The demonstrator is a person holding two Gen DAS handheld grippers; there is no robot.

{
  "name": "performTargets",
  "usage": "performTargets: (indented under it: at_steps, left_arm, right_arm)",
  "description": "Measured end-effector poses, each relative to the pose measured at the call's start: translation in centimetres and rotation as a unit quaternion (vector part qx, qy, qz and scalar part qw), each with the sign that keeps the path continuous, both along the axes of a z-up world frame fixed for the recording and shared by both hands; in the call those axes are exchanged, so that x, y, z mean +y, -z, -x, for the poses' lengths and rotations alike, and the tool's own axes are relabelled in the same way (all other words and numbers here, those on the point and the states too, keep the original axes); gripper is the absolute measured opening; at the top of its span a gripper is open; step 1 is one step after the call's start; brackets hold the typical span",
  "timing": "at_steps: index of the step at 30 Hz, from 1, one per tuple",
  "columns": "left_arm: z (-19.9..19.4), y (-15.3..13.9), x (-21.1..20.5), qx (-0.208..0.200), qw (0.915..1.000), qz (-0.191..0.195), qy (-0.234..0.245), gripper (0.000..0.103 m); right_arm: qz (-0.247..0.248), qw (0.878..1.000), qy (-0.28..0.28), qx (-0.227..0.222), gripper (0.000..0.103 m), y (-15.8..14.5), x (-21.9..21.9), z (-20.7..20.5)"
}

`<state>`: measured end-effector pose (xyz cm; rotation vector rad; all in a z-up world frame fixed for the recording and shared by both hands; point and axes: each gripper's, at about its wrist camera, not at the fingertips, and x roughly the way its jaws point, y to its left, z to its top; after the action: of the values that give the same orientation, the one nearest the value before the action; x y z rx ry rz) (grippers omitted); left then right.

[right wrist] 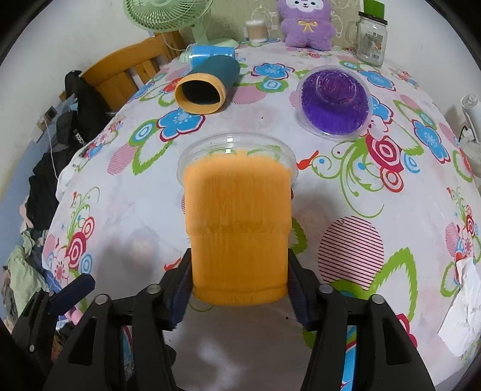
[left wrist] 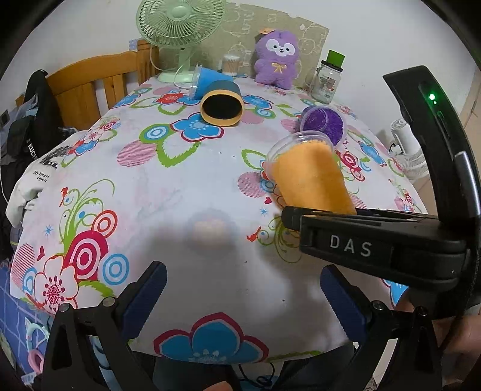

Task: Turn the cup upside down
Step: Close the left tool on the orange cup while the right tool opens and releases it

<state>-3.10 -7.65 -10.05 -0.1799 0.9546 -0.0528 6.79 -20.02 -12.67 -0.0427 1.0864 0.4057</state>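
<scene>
A clear plastic cup with an orange lining [right wrist: 237, 222] is held tilted above the flowered tablecloth, its rim pointing away from me. My right gripper [right wrist: 239, 285] is shut on its lower body near the base. In the left wrist view the orange cup [left wrist: 312, 177] sticks out of the right gripper's black body [left wrist: 375, 243] at the right. My left gripper [left wrist: 243, 288] is open and empty over the near part of the table. A purple cup [right wrist: 335, 100] stands upside down on the table beyond.
A teal-and-orange cup [right wrist: 207, 87] lies on its side at the back, with a blue cup [right wrist: 210, 54] on its side behind it. A green fan [left wrist: 180, 27], purple plush toy [left wrist: 276, 57] and glass jar [left wrist: 327, 78] line the far edge. A wooden chair [left wrist: 99, 81] stands left.
</scene>
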Motion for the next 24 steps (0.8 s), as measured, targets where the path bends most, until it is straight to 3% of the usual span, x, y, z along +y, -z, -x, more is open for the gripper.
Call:
performTargets:
  at_steps: [3, 10, 18, 24]
  left_arm:
    - [0.1, -0.1, 0.3, -0.002, 1.0, 0.003, -0.005, 0.103]
    - [-0.1, -0.5, -0.1, -0.008, 0.9999, 0.009, -0.001, 0.103]
    - [-0.9, -1.4, -3.2, -0.027, 0.9992, 0.012, 0.027, 0.103]
    - [-2.7, -1.4, -5.5, -0.034, 0.9986, 0.013, 0.037, 0.103]
  right_arm:
    - [-0.003, 1.0, 0.001, -0.015, 0.085, -0.8, -0.3, 0.3]
    - [-0.083, 0.996, 0.021, -0.029, 0.095, -3.0, -3.3, 0.3]
    - [-0.115, 0.988, 0.068, -0.077, 0.095, -6.1, -8.8, 1.5]
    - [-0.127, 0.981, 0.108, -0.097, 0.096, -6.3, -13.6, 1.9]
